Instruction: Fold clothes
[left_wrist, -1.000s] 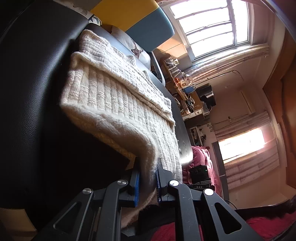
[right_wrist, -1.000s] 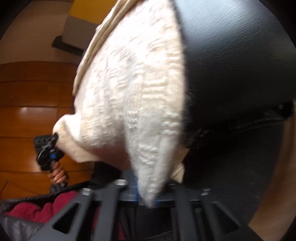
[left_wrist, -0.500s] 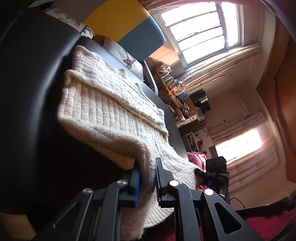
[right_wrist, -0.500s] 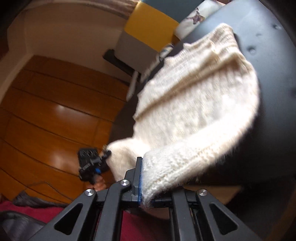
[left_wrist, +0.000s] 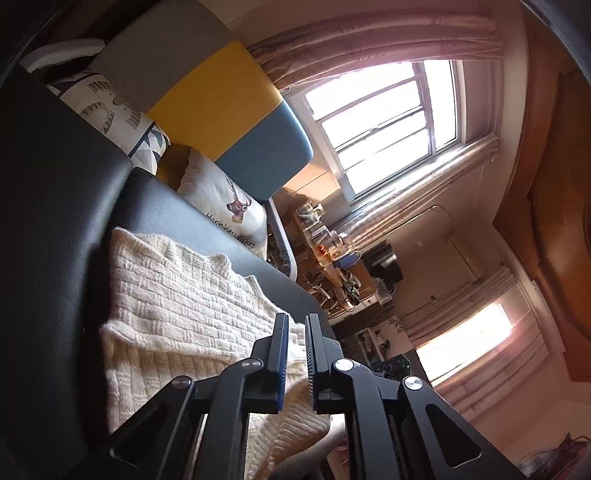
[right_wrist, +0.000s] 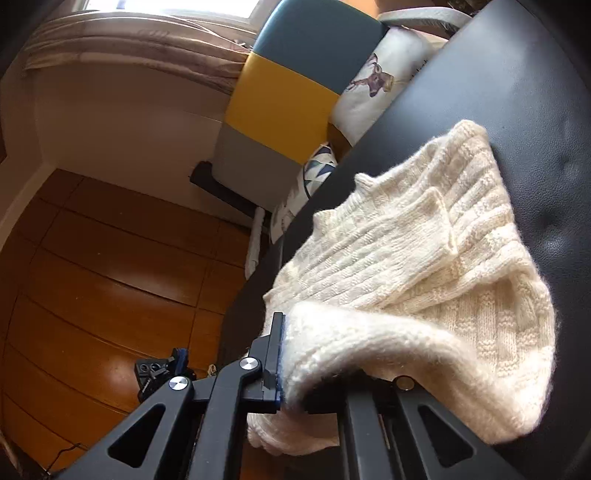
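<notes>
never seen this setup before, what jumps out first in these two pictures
The cream knitted sweater spread on the black leather seat takes the eye first, its near edge draped over the right gripper and bunched between the fingers. In the left view, the left gripper has only a narrow gap between its fingers, with the knit lying behind it. Beyond stand a yellow and blue cushion and a bright window.

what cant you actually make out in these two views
- Right wrist view: the right gripper has its far finger buried under the cream sweater, so the pinch itself is hidden.
- Left wrist view: whether the left gripper holds any knit; the gap looks empty, its lower part unclear.
- Left wrist view: items on the far desk are too small to identify.
- Both views: the sweater's lower edge is cut off behind the grippers.
</notes>
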